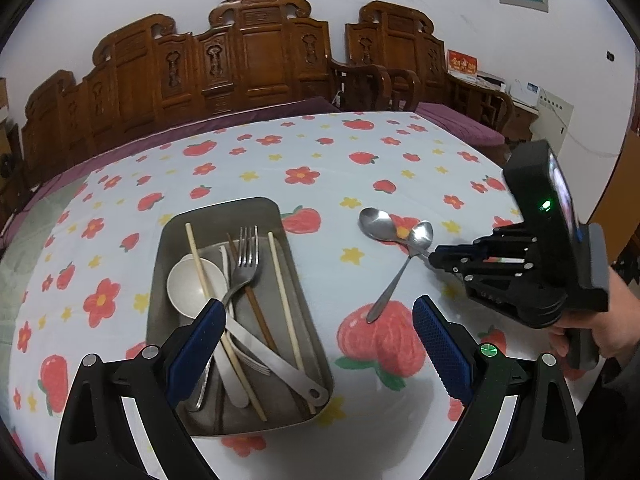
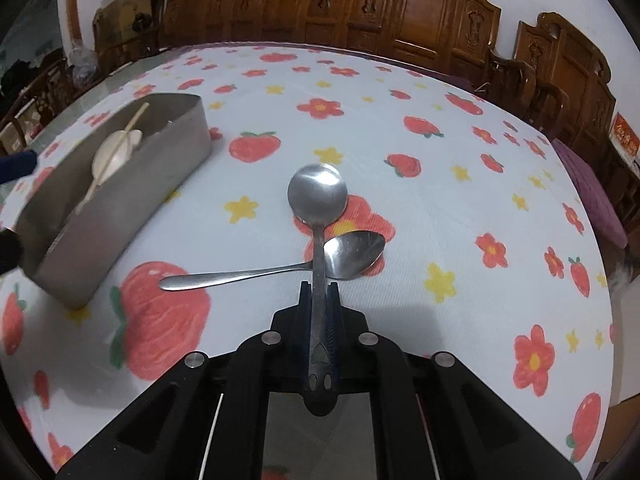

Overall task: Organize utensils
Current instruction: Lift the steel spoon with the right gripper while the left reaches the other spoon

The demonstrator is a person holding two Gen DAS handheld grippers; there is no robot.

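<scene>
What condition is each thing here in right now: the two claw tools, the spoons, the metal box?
Left gripper: open, holding nothing, above the tray.
Right gripper: shut on the round spoon's handle.
Round spoon: gripped, crossing over the oval spoon.
Oval spoon: lying free on the tablecloth.
Metal tray: open-topped, utensils inside.

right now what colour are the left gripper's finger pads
Blue, textured pads, clearest in the left wrist view.

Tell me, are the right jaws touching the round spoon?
Touching. In the right wrist view the right gripper has its jaws shut on the handle of the round spoon, with no gap either side.
</scene>
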